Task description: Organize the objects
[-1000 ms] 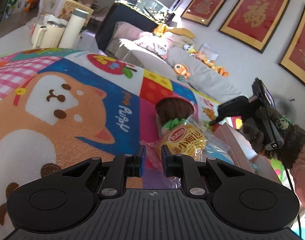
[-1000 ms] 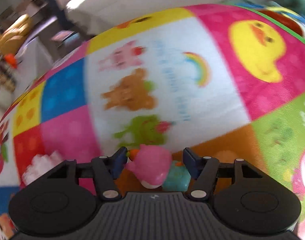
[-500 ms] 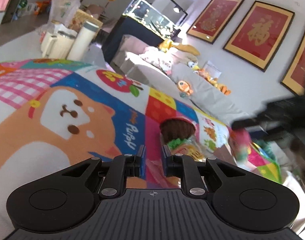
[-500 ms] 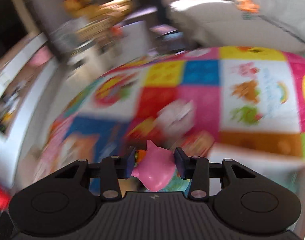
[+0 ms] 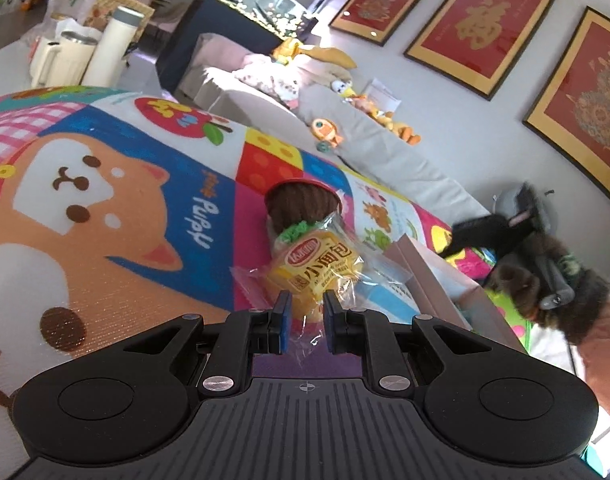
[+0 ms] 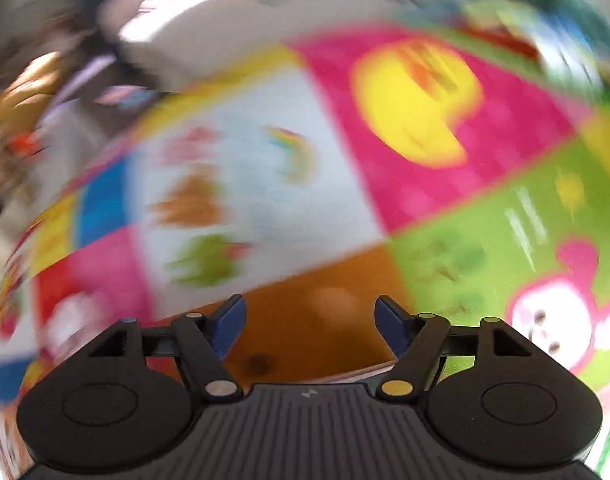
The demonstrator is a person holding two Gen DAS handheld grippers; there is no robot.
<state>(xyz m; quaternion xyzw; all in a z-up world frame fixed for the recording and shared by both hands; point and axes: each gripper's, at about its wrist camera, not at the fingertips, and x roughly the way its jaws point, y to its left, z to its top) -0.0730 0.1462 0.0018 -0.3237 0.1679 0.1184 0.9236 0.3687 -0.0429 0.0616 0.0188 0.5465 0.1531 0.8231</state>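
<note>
Bread packet [image 5: 319, 270] on play mat [image 5: 105, 208], near end between narrow-set fingers of left gripper [image 5: 305, 322]; contact unclear. Brown knitted toy [image 5: 301, 210] touching behind, pink box [image 5: 433, 276] beside. Right gripper [image 6: 310, 322] spread wide, empty.

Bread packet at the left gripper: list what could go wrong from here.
1. The left gripper has its narrow gap around the bread packet; the slick wrapper could slip out, or the bread get squashed.
2. The brown knitted toy touches the packet's far end, so lifting may drag it along.
3. The pink box lies close on the right; a swing could clip its rim.
</note>
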